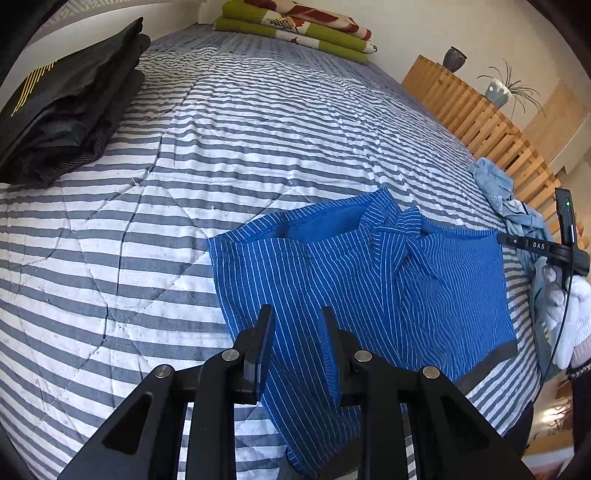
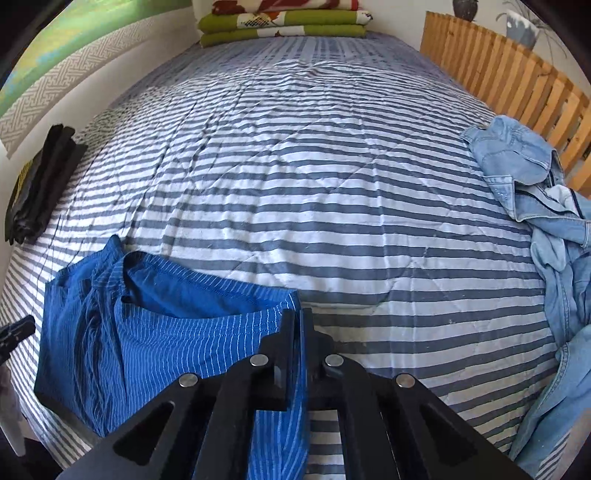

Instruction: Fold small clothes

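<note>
Blue pinstriped shorts (image 1: 332,273) lie spread on the grey-and-white striped quilt (image 1: 184,166), waistband gaping toward the far side. My left gripper (image 1: 296,314) hovers over their near edge, its fingers apart with fabric running between them; the cloth drapes down past the bed's edge. In the right wrist view the same shorts (image 2: 155,332) sit at lower left. My right gripper (image 2: 297,314) is shut on their right-hand corner. The left wrist view shows that right gripper (image 1: 506,238) pinching the corner, held by a white-gloved hand (image 1: 569,317).
A stack of folded black clothes (image 1: 66,110) sits at the far left of the bed. Crumpled light denim garments (image 2: 535,192) lie at the right edge beside a wooden slatted rail (image 2: 498,66). Folded green blankets (image 2: 284,26) lie at the far end.
</note>
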`<state>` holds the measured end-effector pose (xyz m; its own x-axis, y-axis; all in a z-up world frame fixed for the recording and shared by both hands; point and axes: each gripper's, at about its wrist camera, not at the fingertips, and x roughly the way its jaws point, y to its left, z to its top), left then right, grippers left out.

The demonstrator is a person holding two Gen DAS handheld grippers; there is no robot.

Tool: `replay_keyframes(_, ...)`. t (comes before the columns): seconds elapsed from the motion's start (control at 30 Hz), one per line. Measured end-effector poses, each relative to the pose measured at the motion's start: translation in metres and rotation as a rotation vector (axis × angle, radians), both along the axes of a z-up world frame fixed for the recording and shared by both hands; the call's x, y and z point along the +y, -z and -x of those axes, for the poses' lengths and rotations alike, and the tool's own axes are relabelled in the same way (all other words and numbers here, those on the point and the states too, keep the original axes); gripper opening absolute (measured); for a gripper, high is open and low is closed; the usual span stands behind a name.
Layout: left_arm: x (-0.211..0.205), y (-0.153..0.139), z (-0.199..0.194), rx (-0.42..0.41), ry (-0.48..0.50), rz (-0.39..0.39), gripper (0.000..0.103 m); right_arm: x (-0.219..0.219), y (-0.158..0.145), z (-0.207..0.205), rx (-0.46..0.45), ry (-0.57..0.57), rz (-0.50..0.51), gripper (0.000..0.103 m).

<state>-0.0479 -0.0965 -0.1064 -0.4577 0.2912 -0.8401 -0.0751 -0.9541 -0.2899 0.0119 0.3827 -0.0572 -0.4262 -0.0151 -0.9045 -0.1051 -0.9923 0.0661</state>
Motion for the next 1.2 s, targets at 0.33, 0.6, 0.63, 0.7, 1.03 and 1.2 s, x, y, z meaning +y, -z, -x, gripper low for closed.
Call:
replay_keyframes(0.33,-0.005,0.001,0.0,0.0,-0.02,-0.001,0.03,0.034,0.039,0.012,-0.093,0.112,-0.093,0.002)
replay_keyframes(0.6,-0.007,0.002,0.001,-0.003,-0.021,-0.006,0.031,-0.044,-0.002,0.013,0.014,-0.156,-0.028,0.031)
replay_keyframes(0.63,-0.007,0.002,0.001,-0.003,-0.019,-0.007,0.031,-0.058,0.001,0.016,0.001,-0.201,-0.02,0.032)
replay_keyframes(0.7,-0.008,0.004,0.001,-0.007,-0.02,-0.008,0.031,-0.084,0.01,0.023,-0.014,-0.277,-0.044,0.033)
replay_keyframes(1.03,-0.019,0.011,0.002,-0.029,-0.043,-0.014,0.031,-0.127,0.047,0.046,-0.081,-0.344,0.035,0.032)
replay_keyframes(1.2,-0.017,0.01,0.003,-0.025,-0.039,-0.009,0.031,-0.127,0.038,0.039,-0.044,-0.348,0.025,0.002)
